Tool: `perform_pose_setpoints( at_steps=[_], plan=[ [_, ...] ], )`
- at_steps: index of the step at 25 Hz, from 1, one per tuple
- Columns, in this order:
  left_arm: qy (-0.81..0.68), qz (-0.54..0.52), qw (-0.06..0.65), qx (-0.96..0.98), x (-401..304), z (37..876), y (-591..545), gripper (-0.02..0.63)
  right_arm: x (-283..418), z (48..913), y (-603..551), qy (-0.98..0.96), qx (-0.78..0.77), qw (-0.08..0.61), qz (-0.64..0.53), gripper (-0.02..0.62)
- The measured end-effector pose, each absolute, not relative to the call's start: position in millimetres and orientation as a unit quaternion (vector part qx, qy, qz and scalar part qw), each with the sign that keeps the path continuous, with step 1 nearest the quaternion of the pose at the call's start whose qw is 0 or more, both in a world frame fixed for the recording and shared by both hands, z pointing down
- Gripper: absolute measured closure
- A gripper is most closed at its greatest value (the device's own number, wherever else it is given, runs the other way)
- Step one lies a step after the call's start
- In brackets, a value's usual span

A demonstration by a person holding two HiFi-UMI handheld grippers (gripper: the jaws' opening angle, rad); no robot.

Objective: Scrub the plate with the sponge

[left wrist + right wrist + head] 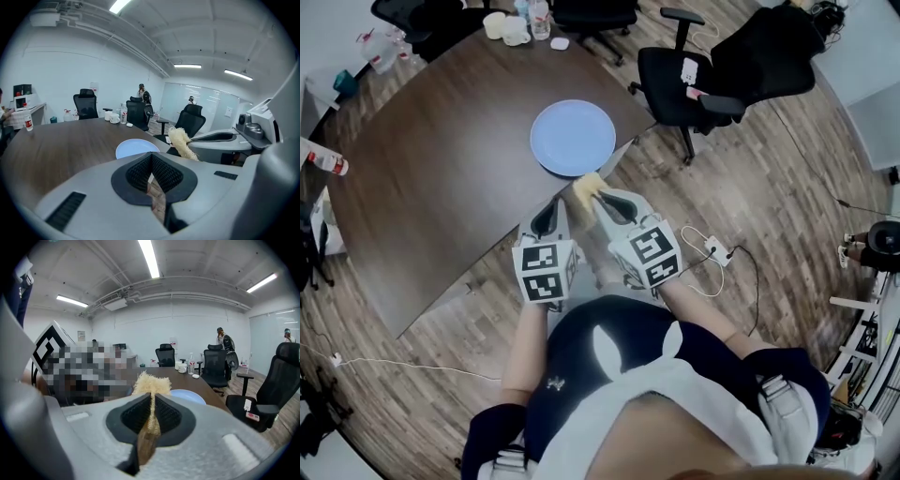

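dark table [441, 187] with blue plate [573, 137], sponge [585, 189] in right gripper [599, 200]

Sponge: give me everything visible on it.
The sponge is pale yellow, coarse, fibrous like loofah, frayed at the top. It is squeezed thin between the shut jaws of the right gripper, its tuft poking past their tips. It is held at the near edge of the table, beside the blue plate, apparently touching only the jaws.
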State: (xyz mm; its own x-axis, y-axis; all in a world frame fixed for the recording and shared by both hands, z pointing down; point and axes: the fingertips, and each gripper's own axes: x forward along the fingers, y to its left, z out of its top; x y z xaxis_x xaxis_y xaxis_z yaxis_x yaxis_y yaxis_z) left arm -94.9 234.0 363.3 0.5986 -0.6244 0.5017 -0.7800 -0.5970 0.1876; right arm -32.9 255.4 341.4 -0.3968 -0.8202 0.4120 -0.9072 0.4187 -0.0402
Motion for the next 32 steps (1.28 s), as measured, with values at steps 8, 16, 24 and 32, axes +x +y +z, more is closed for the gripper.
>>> perform_pose_setpoints(
  at_steps=[8,16,24,32],
  plan=[
    [-0.396,0.211,0.210,0.868,-97,385,181,0.600,-35,356,199,-0.830,0.509,0.191,0.126,0.572],
    [-0.408,0.225,0.245,0.850,-93,412,147,0.601,-27,372,156,-0.843,0.476,0.215,0.125,0.572],
    [-0.448,0.241,0.286,0.812,-74,437,95,0.600,-15,408,97,-0.875,0.378,0.258,0.157,0.572],
    [-0.488,0.253,0.307,0.777,-72,458,60,0.601,-16,417,50,-0.900,0.305,0.282,0.131,0.572]
  ],
)
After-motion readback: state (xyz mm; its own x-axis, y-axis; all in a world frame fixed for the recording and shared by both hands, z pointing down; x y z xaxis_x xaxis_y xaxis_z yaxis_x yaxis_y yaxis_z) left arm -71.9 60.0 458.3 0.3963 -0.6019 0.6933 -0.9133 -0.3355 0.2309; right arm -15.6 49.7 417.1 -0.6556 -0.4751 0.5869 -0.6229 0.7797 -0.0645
